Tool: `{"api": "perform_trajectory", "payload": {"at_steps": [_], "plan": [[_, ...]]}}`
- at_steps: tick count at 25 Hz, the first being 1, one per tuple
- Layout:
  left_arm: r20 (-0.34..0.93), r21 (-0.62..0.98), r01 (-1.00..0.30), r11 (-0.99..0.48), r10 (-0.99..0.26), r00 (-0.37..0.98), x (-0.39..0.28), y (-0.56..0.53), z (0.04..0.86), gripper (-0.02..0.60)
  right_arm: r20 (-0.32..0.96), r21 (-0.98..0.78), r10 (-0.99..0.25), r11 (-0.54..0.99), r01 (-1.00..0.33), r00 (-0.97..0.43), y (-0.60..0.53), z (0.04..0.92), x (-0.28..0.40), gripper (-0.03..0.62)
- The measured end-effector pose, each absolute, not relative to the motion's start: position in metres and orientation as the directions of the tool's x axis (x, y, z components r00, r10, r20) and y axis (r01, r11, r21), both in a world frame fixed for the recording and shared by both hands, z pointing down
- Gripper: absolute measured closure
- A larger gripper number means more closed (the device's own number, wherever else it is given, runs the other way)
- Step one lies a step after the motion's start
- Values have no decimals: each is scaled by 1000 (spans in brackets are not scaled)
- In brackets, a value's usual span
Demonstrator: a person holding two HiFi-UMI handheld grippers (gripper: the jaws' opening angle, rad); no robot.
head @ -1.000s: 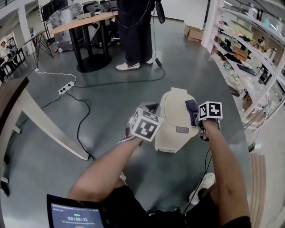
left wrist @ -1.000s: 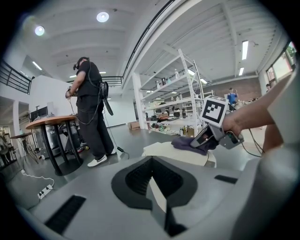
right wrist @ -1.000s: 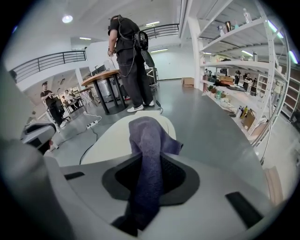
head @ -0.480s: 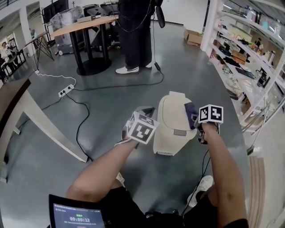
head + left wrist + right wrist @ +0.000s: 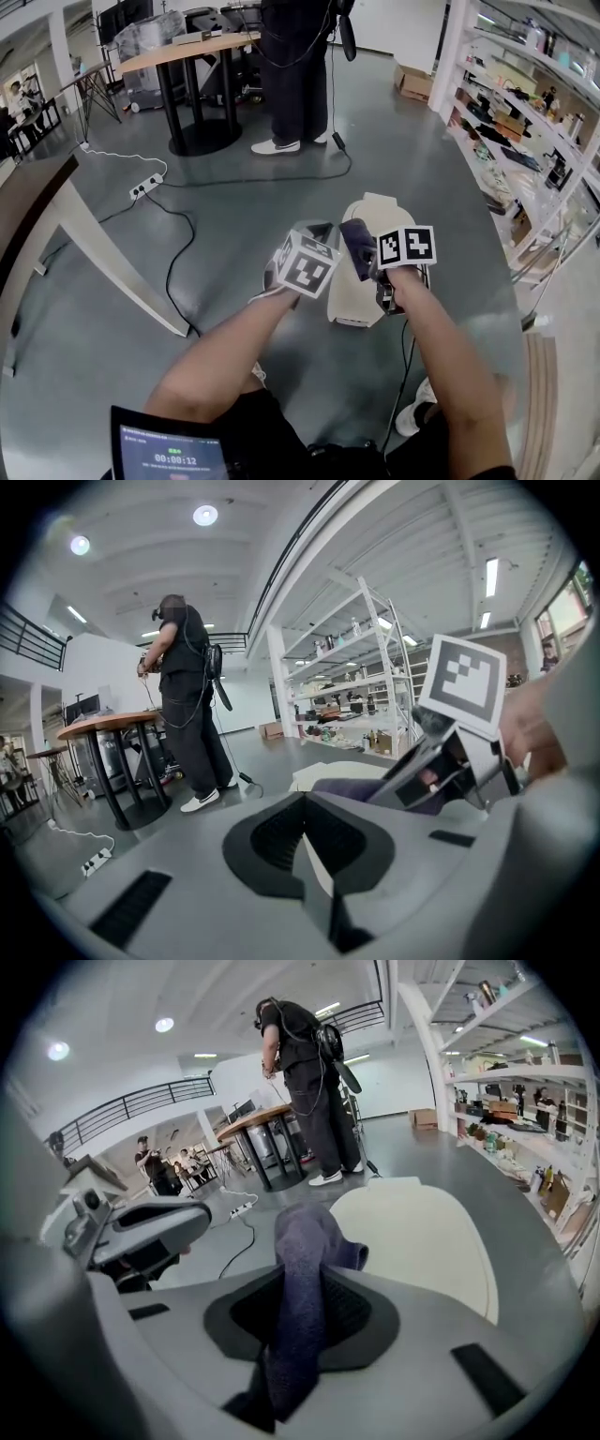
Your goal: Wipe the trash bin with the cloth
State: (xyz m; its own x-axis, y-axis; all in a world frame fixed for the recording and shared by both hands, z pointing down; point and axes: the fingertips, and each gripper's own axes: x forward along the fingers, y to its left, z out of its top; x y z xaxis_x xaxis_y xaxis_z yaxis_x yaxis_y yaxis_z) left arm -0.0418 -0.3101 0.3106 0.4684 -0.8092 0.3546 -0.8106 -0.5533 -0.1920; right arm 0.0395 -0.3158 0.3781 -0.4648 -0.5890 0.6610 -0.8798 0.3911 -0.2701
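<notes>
Grey polished floor is filling most of the head view, with a cream trash bin (image 5: 354, 302) standing just right of the centre of the frame, its lid closed. Open metal shelves (image 5: 525, 122) loaded with small items are running down the right edge. At the upper centre a person in dark clothes (image 5: 300, 66) is standing beside a wooden table on a round black base (image 5: 187, 52). A white power strip (image 5: 142, 187) is lying on the floor at the left, with a black cable trailing from it. A tablet (image 5: 169, 455) is showing at the lower left corner.

The right gripper (image 5: 373, 264) is reaching in from the lower right and is clamping a dark purple cloth (image 5: 357, 246). The cloth is hanging over the left part of the bin's lid, though whether it is pressing on the lid cannot be made out. In the right gripper view the cloth (image 5: 305, 1260) is running up between the closed jaws of the gripper (image 5: 300, 1335), with the pale lid of the bin (image 5: 422, 1241) just beyond it at the right.

The left gripper (image 5: 314, 230) is hovering just left of the bin. In the left gripper view its jaws (image 5: 305, 846) are meeting at the centre with nothing between them.
</notes>
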Motion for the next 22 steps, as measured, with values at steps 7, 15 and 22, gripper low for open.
{"api": "perform_trajectory", "payload": {"at_steps": [7, 15, 22], "plan": [[360, -187, -808, -559, -804, 473, -44, -305, 311, 581, 713, -174, -579, 402, -899, -396, -305, 400, 33, 507], [369, -222, -792, -569, -801, 472, -40, -301, 317, 581, 702, -158, -619, 348, -924, -353, -307, 399, 70, 507], [394, -219, -786, -578, -789, 471, -35, -302, 325, 581, 691, -154, -657, 273, -950, -301, -307, 400, 119, 507]]}}
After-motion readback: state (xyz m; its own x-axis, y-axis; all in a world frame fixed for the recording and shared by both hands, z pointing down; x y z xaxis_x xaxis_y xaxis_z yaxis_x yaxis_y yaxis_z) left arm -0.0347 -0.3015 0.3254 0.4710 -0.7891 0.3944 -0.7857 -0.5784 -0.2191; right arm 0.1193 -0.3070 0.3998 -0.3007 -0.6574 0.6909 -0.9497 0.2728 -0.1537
